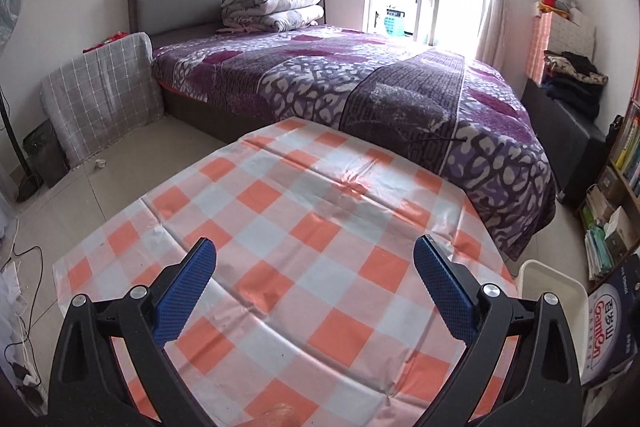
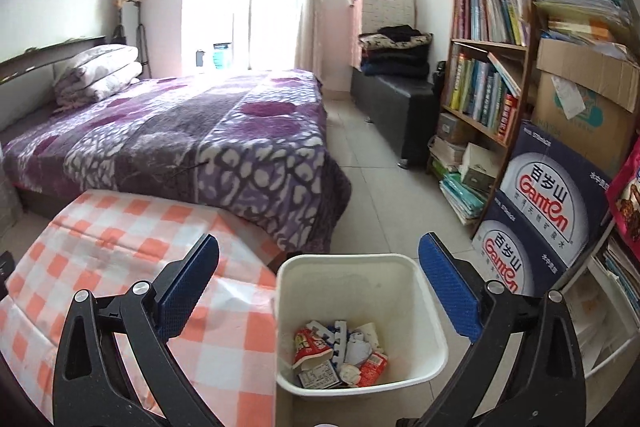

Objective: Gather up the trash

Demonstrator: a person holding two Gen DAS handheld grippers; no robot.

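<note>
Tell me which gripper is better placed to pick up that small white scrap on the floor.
Left. Only its view shows the white scrap on the floor; the left gripper is open, the right gripper hovers over the bin.

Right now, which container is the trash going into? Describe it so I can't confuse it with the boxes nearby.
Start at the table with the orange-and-white checked cloth. On the floor against its right edge stands a white plastic bin, open-topped and squarish. Unlike the dark blue Ganten cartons to its right, it is plain white and holds crumpled cartons and paper scraps.
</note>
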